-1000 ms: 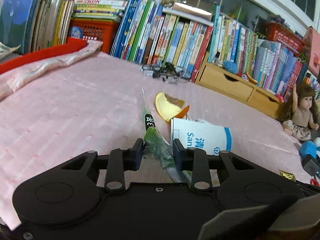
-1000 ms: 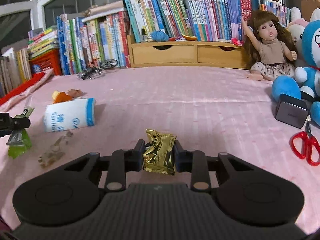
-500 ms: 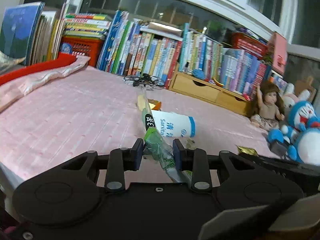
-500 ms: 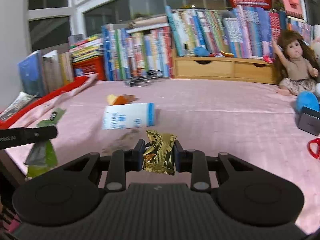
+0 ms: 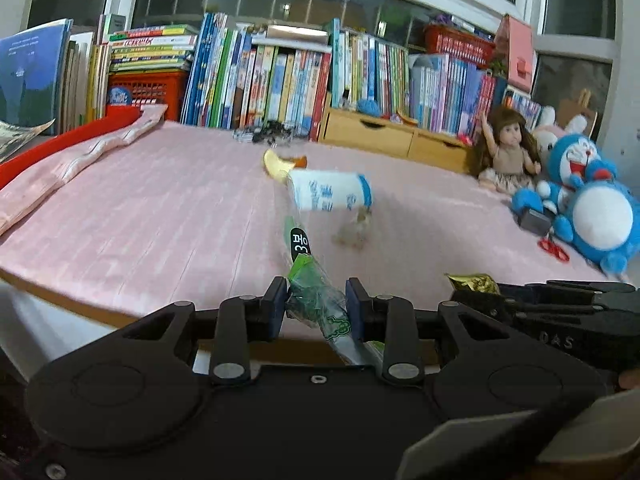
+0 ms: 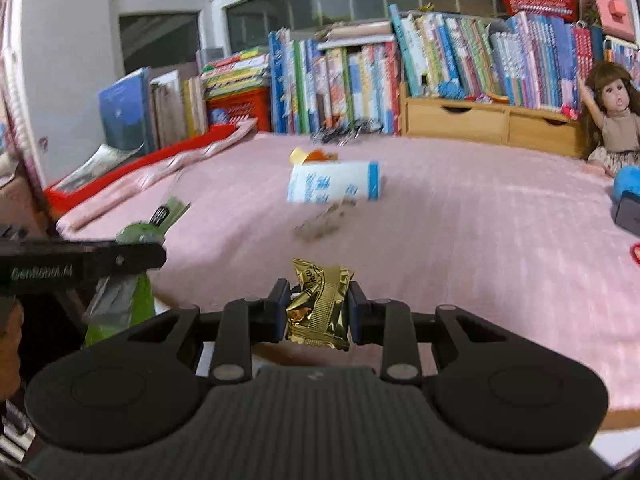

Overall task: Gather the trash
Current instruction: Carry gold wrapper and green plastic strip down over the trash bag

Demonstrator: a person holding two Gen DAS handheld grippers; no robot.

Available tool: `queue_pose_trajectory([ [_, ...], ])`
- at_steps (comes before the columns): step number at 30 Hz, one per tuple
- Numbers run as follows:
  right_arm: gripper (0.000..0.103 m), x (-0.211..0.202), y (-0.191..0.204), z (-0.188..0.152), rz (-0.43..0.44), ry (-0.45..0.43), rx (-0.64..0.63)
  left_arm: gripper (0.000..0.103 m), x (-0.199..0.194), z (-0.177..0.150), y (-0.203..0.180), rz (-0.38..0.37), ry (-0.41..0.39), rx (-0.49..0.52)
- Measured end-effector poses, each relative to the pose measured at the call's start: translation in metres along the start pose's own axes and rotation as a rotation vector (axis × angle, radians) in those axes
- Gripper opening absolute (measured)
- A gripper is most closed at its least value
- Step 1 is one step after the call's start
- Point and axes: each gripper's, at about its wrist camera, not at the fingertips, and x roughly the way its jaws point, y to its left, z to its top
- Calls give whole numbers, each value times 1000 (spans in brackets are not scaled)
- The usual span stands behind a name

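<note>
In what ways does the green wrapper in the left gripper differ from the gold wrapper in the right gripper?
The green wrapper is long, narrow and partly clear; the gold wrapper is short, crumpled and shiny foil. The green wrapper reaches far past the left gripper; the gold wrapper barely passes the right gripper. Both are clamped between fingers, lifted off the pink cover.

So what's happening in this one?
A person is clearing trash off a pink bedcover with two handheld grippers. The left gripper is shut on a green plastic wrapper; the right gripper is shut on a gold foil wrapper. Both sit near the bed's front edge. A white and blue packet, a peel and some crumbs lie on the cover.
</note>
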Motion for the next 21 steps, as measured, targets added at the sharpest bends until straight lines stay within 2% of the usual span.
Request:
queue_pose_trajectory([
  [3,36,-10,9,-17,14,26,-16,30,-5,-11,2,0,61,4],
  [7,36,-15,19,-39,39,87,-37,30,-12,-32,-3,-10,143,62],
  [15,37,-5,30,-78,64,205,-40,30,2,-75,-6,-1,345,115],
  [21,37,5,33,-95,83,266,-17,30,11,-92,-7,2,436,144],
])
